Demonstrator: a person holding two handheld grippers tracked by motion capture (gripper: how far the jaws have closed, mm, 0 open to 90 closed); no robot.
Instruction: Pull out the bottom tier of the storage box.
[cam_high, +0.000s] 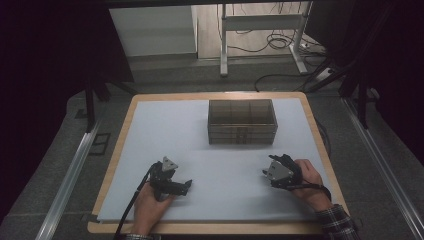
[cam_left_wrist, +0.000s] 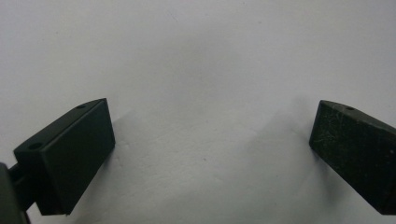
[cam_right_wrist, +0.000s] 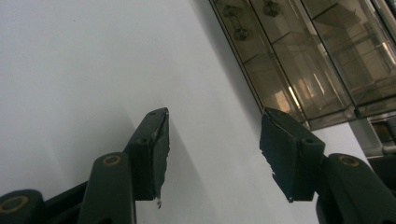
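Ahead of my right tongs (cam_high: 267, 173) sits the clear box (cam_high: 242, 121); both tongs (left (cam_high: 187, 184) too) are spread, holding nothing. I think I'm just starting; reaching forward comes next.

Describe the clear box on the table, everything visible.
The box is a see-through, smoke-tinted plastic organiser, rectangular, split by dividers into compartments. It sits flat on the white mat toward the table's far side, right of centre. Small items show in some compartments in the right gripper view, too unclear to name. Neither claw touches it.
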